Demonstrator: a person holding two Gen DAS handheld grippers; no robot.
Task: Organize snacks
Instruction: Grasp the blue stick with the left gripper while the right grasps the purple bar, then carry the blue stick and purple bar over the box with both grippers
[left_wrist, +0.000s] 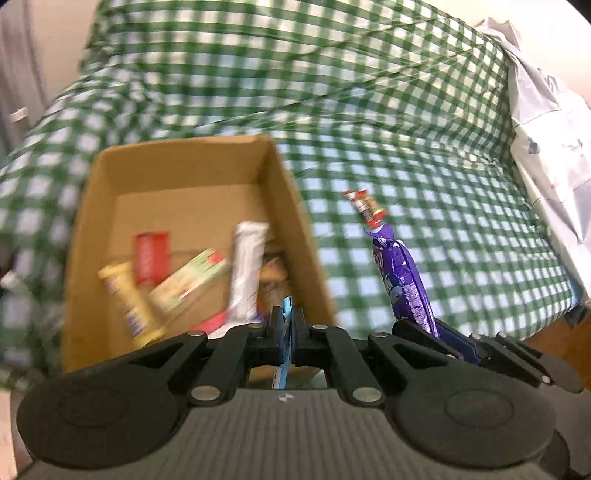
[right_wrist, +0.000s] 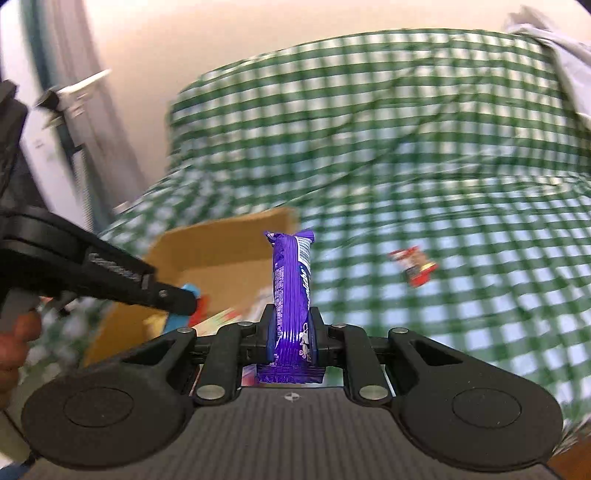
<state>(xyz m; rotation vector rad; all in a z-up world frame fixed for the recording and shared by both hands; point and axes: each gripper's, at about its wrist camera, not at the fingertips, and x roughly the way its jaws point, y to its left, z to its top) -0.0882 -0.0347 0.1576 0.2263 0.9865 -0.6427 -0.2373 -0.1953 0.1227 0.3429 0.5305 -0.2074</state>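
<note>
Left wrist view: the left gripper (left_wrist: 287, 325) pinches a blue wrapper (left_wrist: 286, 332) above the cardboard box (left_wrist: 177, 162) of snack bars. The right gripper (right_wrist: 291, 332) clamps a purple chocolate bar (right_wrist: 291, 280) beside the box; a small red snack (right_wrist: 415, 267) lies on the green checked cloth (right_wrist: 461, 221).

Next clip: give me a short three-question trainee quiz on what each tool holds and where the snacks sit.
1. True or false: the right tool is shut on the purple snack bar.
2. What does the left tool grip?
A. a blue packet
B. a white bar
C. nothing
3. Fill in: the small red snack lies on the checked cloth, ____ the cardboard box.

Key: 1 true; 2 A, the blue packet; 3 outside.
</note>
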